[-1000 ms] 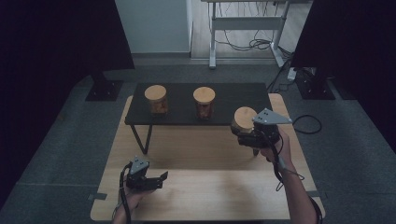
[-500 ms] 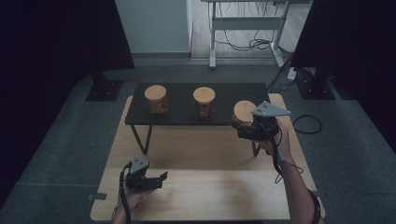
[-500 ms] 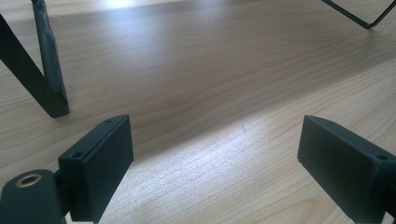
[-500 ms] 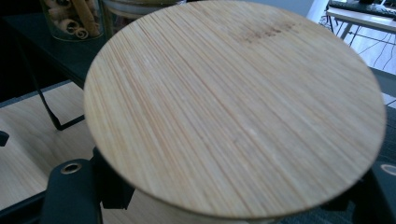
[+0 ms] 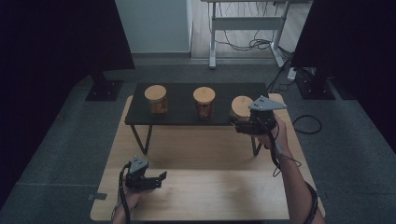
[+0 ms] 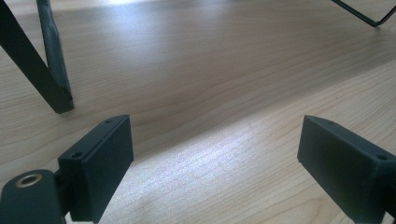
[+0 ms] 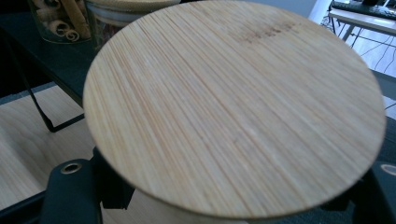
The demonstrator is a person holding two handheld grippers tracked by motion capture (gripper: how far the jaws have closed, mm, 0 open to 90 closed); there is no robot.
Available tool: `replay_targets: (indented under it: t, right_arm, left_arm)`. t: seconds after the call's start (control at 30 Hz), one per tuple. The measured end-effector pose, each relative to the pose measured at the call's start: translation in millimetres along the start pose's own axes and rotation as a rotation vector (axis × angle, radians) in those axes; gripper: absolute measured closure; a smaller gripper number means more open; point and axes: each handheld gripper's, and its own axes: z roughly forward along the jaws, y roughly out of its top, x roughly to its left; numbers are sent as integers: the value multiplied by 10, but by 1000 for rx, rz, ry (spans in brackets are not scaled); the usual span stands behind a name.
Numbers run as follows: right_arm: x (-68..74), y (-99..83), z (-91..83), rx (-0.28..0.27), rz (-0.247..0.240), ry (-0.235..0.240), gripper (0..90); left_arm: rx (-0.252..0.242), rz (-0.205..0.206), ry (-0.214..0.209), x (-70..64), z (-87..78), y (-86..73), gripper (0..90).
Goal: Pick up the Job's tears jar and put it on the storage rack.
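Three jars with bamboo lids stand in a row on the black shelf (image 5: 187, 116) in the high view, and the right gripper (image 5: 243, 125) holds the third jar (image 5: 241, 107) at the shelf's right end, its fingers closed around the jar's body below the lid. The middle jar (image 5: 204, 102) and the far jar (image 5: 155, 99) sit well apart from those fingers. The left gripper (image 5: 156, 179) rests low over the wooden table (image 5: 210, 196), fingers spread with nothing between them. In the left gripper view, both black fingers (image 6: 100, 163) stand wide apart above bare wood grain, a black shelf leg (image 6: 42, 70) ahead of the nearer finger. In the right gripper view, the jar's round bamboo lid (image 7: 233, 107) sits directly above the fingers, which press against the jar from either side beneath it.
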Motion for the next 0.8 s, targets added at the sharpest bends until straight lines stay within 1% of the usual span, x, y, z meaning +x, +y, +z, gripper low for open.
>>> replay_targets:
  t: [0.3,0.4,0.57,0.8]
  right_arm:
    - [-46,48,73,6,1,-1,244]
    - [-54,62,107,5,4,-14,245]
    - [-99,88,156,9,7,-10,244]
    - [-118,108,237,15,5,-7,244]
  left_arm:
    - [2,-1,4,8,-5,1,101]
    - [3,-2,4,12,-2,-1,101]
    - [2,-3,6,19,-9,-3,101]
    - [3,-8,9,32,-13,-7,101]
